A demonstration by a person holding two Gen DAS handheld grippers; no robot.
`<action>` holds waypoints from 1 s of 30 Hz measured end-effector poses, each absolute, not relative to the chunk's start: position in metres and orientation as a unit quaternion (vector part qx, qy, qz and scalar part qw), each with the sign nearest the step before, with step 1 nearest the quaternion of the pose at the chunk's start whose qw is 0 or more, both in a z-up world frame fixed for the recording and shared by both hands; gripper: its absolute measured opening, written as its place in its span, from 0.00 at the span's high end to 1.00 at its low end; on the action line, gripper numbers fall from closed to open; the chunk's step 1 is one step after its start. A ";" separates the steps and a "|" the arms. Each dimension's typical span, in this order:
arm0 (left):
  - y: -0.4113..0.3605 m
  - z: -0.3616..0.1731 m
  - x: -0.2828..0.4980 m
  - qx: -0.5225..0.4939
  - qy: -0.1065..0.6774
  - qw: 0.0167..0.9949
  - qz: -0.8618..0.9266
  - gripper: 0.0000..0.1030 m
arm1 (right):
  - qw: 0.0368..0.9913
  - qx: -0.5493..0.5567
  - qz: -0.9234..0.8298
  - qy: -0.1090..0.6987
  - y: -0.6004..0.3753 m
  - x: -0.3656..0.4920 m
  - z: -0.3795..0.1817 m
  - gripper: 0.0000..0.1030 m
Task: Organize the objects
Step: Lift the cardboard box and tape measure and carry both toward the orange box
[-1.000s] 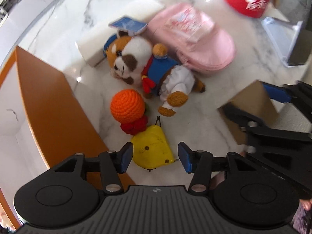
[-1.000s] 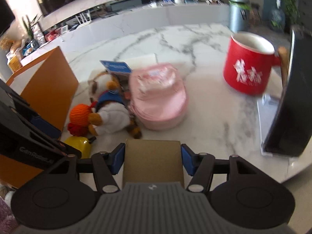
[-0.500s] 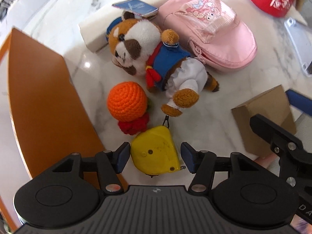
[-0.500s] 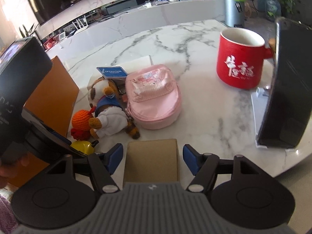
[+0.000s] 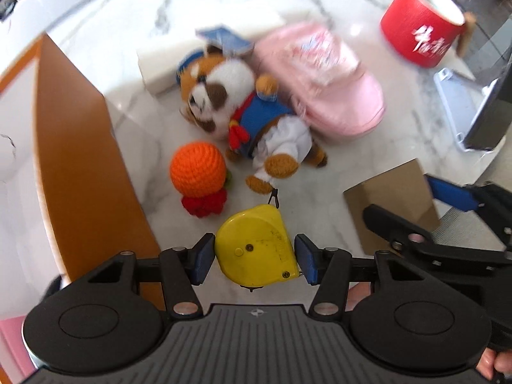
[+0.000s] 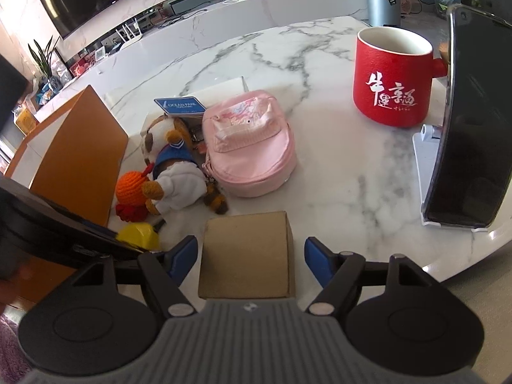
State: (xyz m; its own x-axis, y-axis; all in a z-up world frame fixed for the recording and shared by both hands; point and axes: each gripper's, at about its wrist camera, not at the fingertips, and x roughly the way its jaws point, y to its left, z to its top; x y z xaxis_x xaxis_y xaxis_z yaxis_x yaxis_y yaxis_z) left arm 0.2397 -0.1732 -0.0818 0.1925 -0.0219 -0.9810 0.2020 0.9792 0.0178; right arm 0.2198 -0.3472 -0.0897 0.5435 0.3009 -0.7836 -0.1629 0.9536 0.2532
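A yellow tape measure [image 5: 256, 246] lies on the marble table between the fingers of my left gripper [image 5: 254, 257]. The pads stand right at its sides; the jaws look nearly closed on it. It also shows in the right wrist view [image 6: 139, 235]. My right gripper [image 6: 246, 257] is open around a brown cardboard box [image 6: 246, 252], with gaps on both sides. The box also shows in the left wrist view [image 5: 393, 201]. An orange crochet ball [image 5: 196, 172], a plush dog [image 5: 243, 118] and a pink pouch [image 5: 323, 83] lie beyond.
An open orange box [image 5: 80, 160] stands at the left. A red mug [image 6: 393, 80] and a phone on a white stand [image 6: 464, 121] are at the right. A blue card [image 6: 180, 107] rests on a white box behind the plush. The table edge runs near the right.
My left gripper has moved forward around the yellow tape measure and its jaws have narrowed onto it. My right gripper's jaws have opened slightly wider around the cardboard box.
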 end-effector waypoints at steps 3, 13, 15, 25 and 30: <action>-0.167 -0.061 0.233 0.066 0.611 0.785 -0.075 0.39 | 0.873 0.081 0.139 0.461 -0.347 0.220 -0.090 0.37; -0.148 0.003 0.209 0.017 0.533 0.840 -0.105 0.39 | 0.881 0.094 0.136 0.443 -0.352 0.206 -0.077 0.38; -0.134 0.017 0.198 0.008 0.517 0.850 -0.101 0.39 | 0.881 0.116 0.147 0.434 -0.354 0.200 -0.069 0.38; -0.025 0.056 0.141 -0.041 0.473 0.880 -0.021 0.39 | 0.871 0.178 0.263 0.375 -0.315 0.162 0.013 0.38; 0.021 0.052 0.121 -0.079 0.454 0.887 0.011 0.39 | 0.850 0.165 0.327 0.378 -0.249 0.155 0.040 0.38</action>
State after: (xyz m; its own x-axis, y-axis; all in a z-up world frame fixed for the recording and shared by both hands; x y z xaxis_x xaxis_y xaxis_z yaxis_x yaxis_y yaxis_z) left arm 0.1211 0.0214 0.0520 0.5871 -0.0514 -0.8079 -0.0922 0.9872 -0.1298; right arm 0.1549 -0.2490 0.0402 0.5010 0.6805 -0.5347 -0.4308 0.7319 0.5279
